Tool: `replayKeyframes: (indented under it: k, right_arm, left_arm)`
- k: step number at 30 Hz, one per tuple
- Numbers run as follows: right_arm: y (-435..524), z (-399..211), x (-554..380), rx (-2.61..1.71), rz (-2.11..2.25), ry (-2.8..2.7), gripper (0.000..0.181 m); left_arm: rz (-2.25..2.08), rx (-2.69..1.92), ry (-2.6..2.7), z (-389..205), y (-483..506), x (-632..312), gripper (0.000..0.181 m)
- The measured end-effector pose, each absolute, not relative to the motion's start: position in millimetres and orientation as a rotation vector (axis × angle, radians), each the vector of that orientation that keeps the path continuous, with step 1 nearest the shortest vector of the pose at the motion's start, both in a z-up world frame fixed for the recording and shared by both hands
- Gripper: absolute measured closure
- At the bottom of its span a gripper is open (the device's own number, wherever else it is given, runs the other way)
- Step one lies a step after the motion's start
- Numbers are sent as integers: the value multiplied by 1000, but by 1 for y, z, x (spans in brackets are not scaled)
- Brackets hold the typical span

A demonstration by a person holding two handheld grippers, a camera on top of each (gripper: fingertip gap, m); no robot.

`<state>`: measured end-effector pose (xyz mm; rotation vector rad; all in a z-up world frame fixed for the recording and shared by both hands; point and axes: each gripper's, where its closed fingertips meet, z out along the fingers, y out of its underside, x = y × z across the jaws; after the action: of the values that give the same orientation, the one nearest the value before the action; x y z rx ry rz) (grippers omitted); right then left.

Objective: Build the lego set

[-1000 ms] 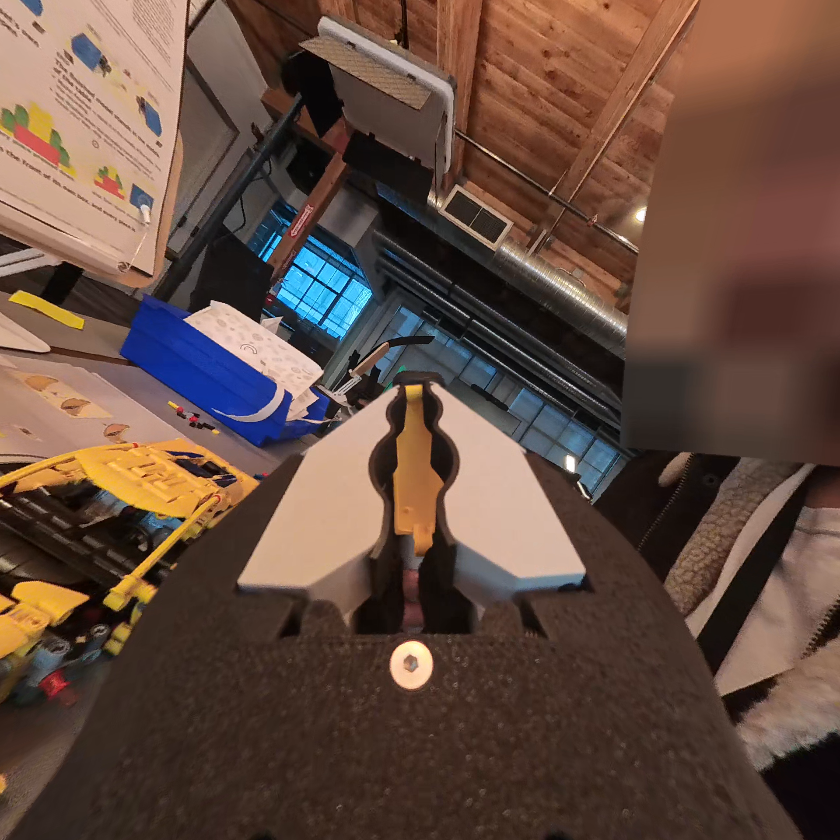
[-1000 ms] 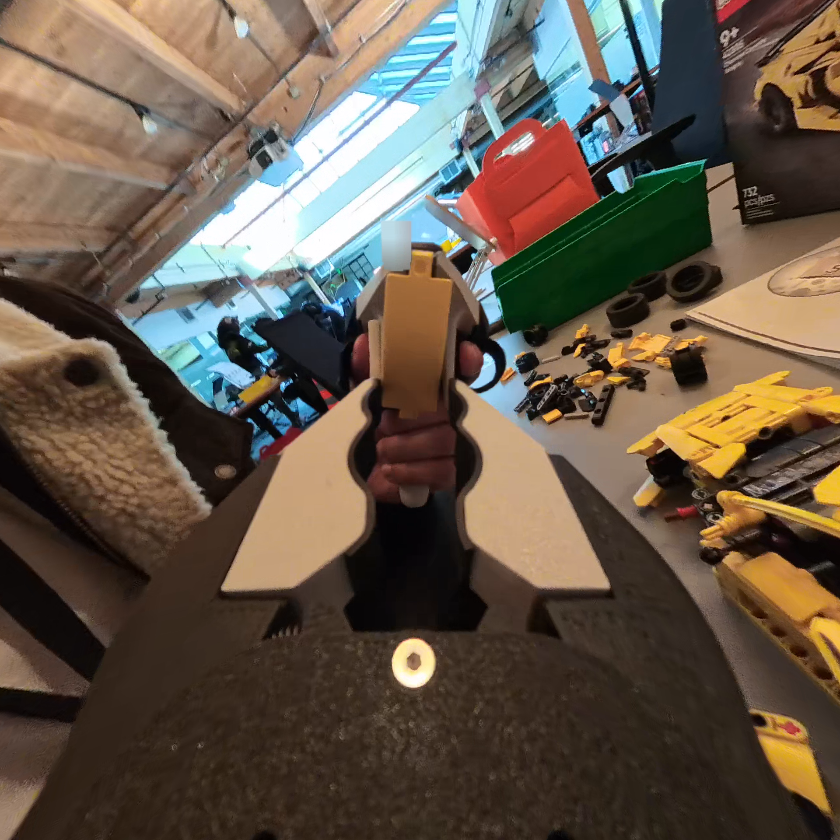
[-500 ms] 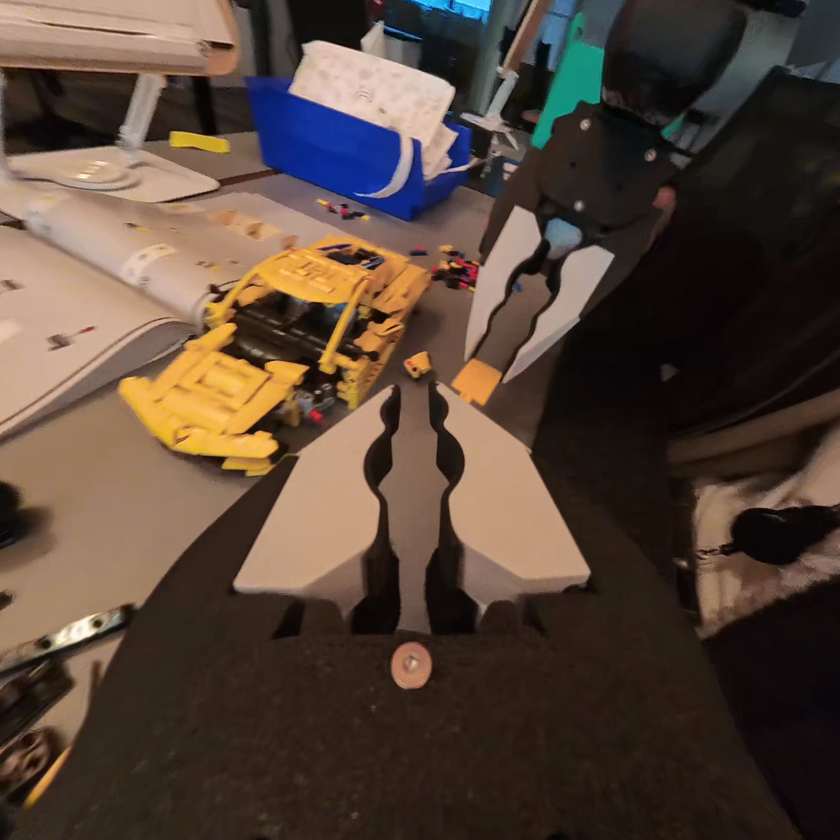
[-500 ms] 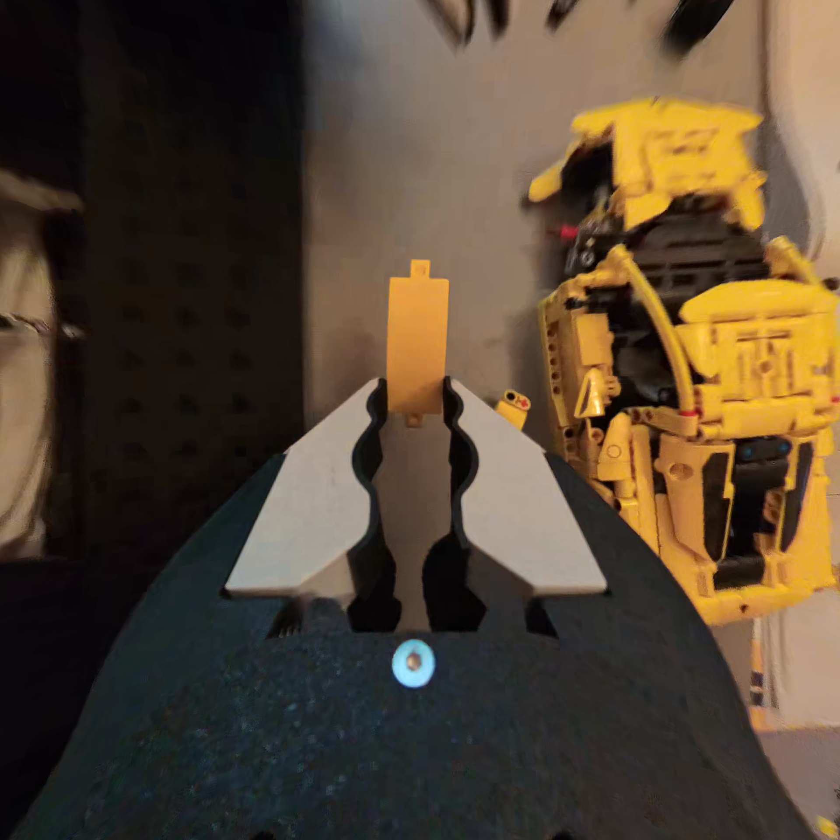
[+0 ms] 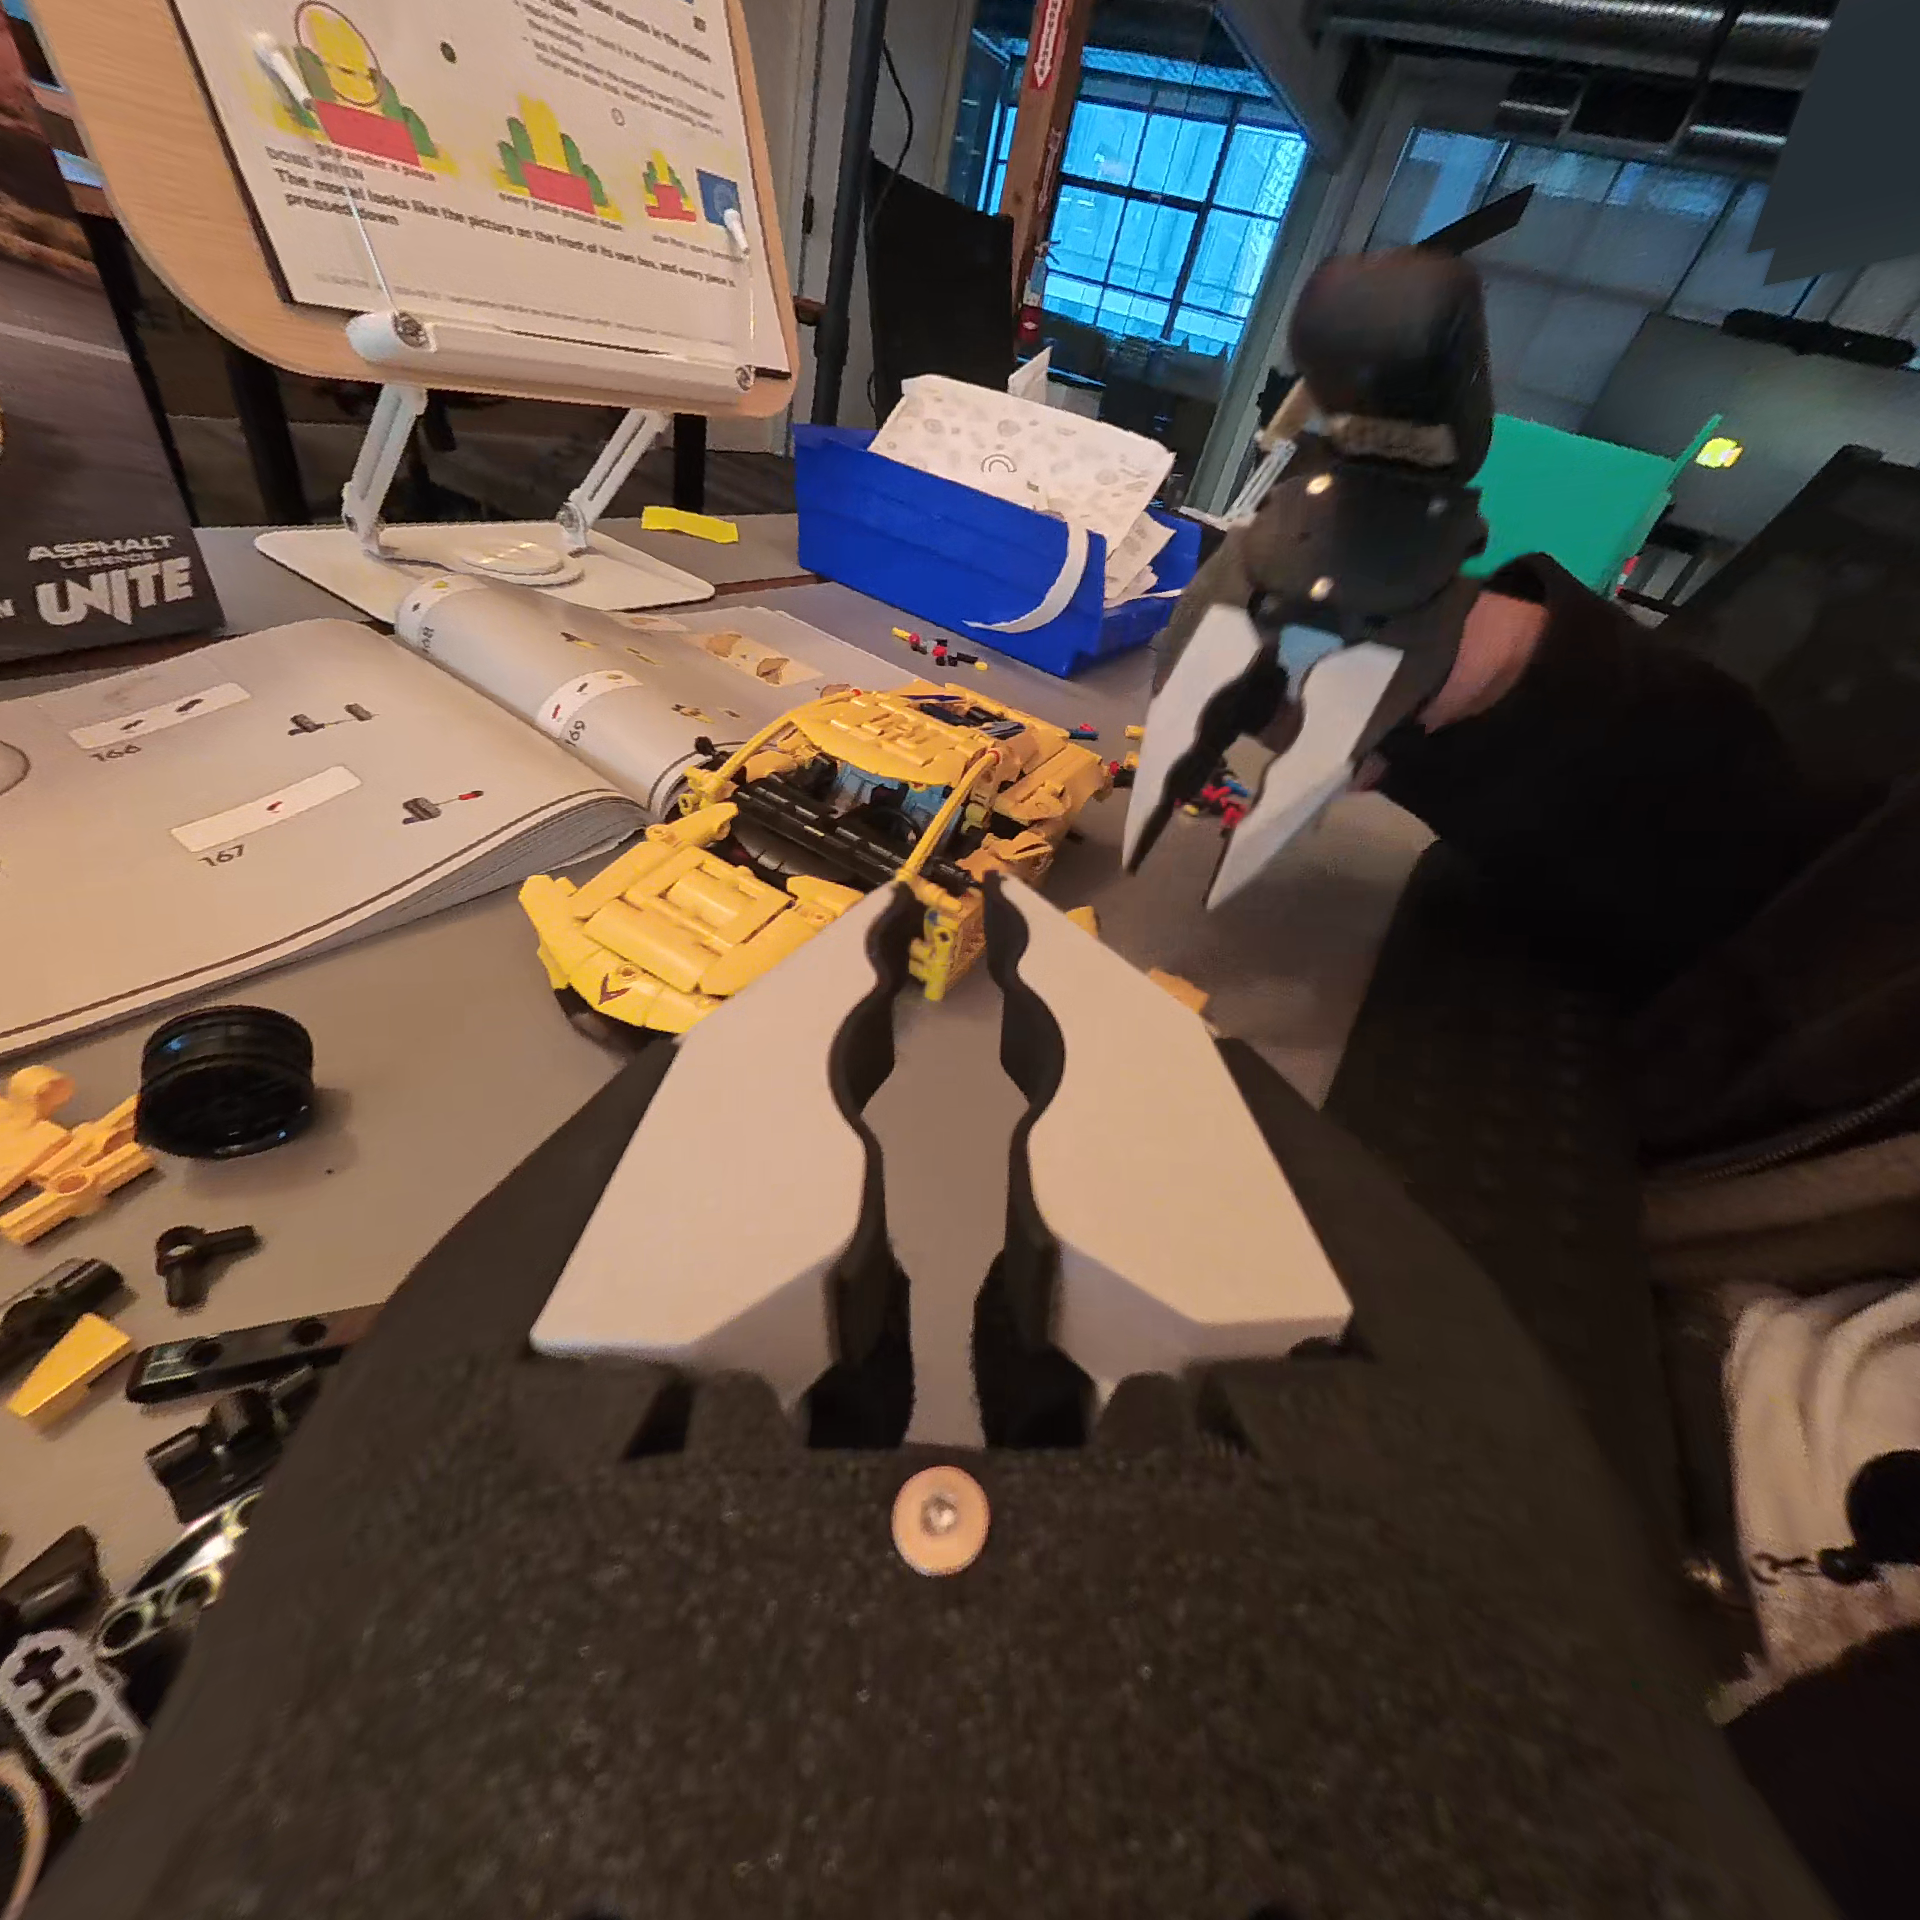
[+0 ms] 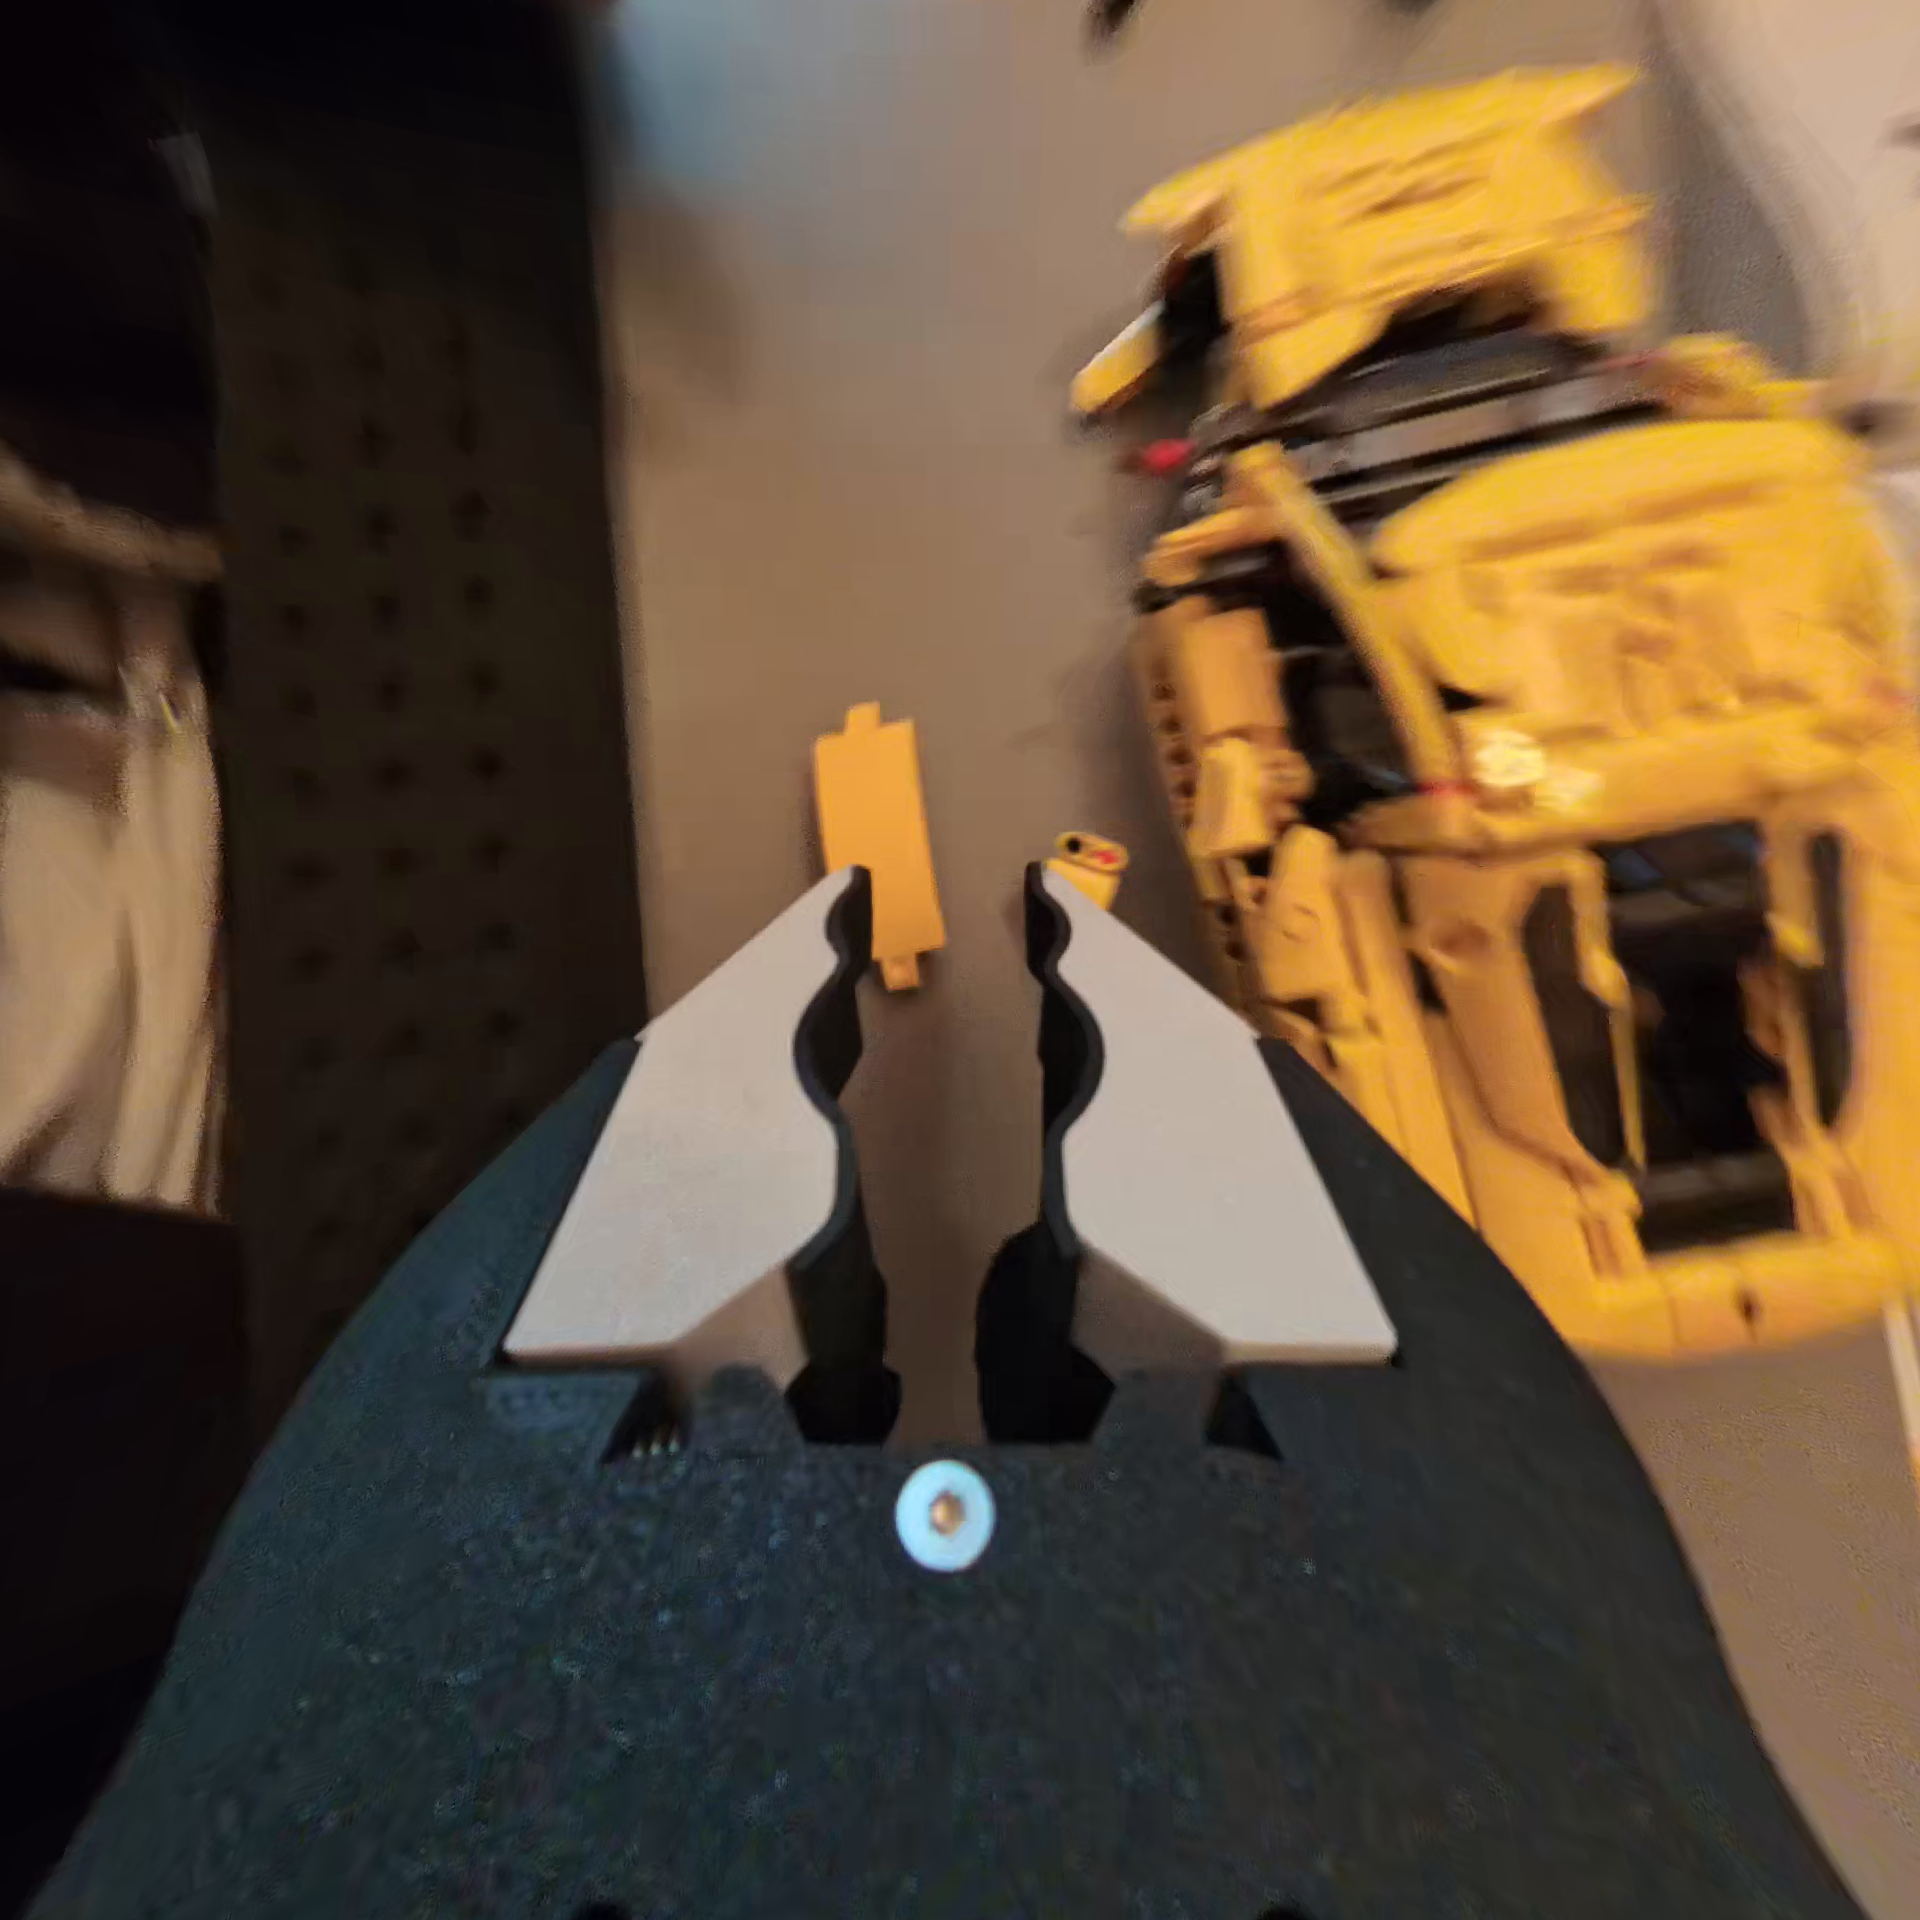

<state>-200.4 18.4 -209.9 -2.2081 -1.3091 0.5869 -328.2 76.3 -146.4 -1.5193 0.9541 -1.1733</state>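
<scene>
The yellow lego car (image 5: 810, 862) sits mid-table, also blurred in the right wrist view (image 6: 1507, 779). My left gripper (image 5: 940, 894) is slightly open and empty, just in front of the car's near side. My right gripper (image 6: 945, 883) is open and points down at the table beside the car; it also shows in the left wrist view (image 5: 1179, 878). A flat yellow panel piece (image 6: 881, 842) lies on the table just past its left fingertip. A small yellow piece with a red mark (image 6: 1086, 862) lies by the right fingertip.
An open instruction booklet (image 5: 312, 769) lies left of the car. A blue bin (image 5: 966, 551) with paper and a sheet on a stand (image 5: 468, 156) are behind. A black tyre (image 5: 223, 1081) and loose black and yellow parts (image 5: 83, 1247) lie at the near left. The gap from one gripper's tips to the other's is roughly 15 cm.
The yellow panel went from my left gripper to my right one, both swung down to the table, and the right gripper has now opened, leaving the panel lying beside the car.
</scene>
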Motion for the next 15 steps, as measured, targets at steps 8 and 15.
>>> replayKeyframes:
  k: [8, 15]
  right_arm:
    - [72, -152, -94, -1751, 538, -97, 154]
    - [79, -180, -38, -1898, 234, 79, 143]
  left_arm:
    - [-1118, -1561, 933, -154, 90, -325, 167]
    - [-1142, -1667, 781, -148, 123, -320, 167]
